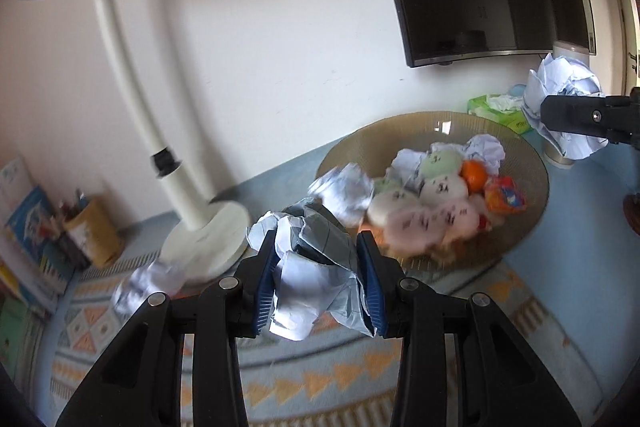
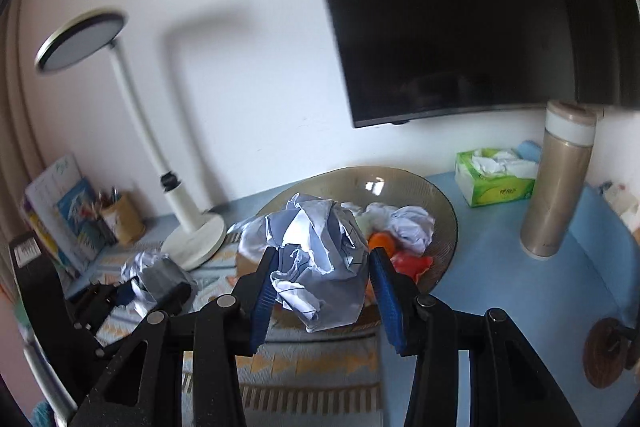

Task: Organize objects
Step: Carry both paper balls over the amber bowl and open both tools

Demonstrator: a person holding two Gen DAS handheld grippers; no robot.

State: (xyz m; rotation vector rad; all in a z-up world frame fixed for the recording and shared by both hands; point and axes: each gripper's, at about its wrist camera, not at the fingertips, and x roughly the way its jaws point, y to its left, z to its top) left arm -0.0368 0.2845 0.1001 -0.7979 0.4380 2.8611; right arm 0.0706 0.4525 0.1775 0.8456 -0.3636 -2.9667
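Two crumpled paper balls are lifted above the tabletop (image 2: 500,287), one in each gripper. The left gripper (image 1: 318,267) pinches a grey-white crumpled paper ball (image 1: 312,267) between its blue pads; the ball bulges out above and below them. The right gripper (image 2: 324,291) likewise pinches its own crumpled paper ball (image 2: 316,259), which in the left wrist view appears far right, raised near the tissue box (image 1: 500,113).

Ahead of both grippers sits a wide, shallow glass bowl (image 2: 444,227) on the pale blue tabletop, partly over a patterned mat (image 1: 320,379). It holds round pastel packets (image 1: 436,183), an orange fruit (image 1: 474,175), a red-orange wrapper (image 1: 505,195) and at least one more paper wad (image 1: 486,147). Another paper wad (image 1: 344,193) appears at the bowl's near-left rim, and one more (image 1: 148,287) lies on the mat by the base of the white desk lamp (image 1: 208,243). A tan thermos flask (image 2: 556,183) stands to the right, near the green tissue box.

From the left gripper the bowl lies forward and to the right; from the right gripper it lies straight ahead, just beyond the held ball. The right gripper looks nearer the bowl's middle. Neither view shows a bin or other place for the paper, so where the balls are bound cannot be told. Both views are somewhat motion-blurred.
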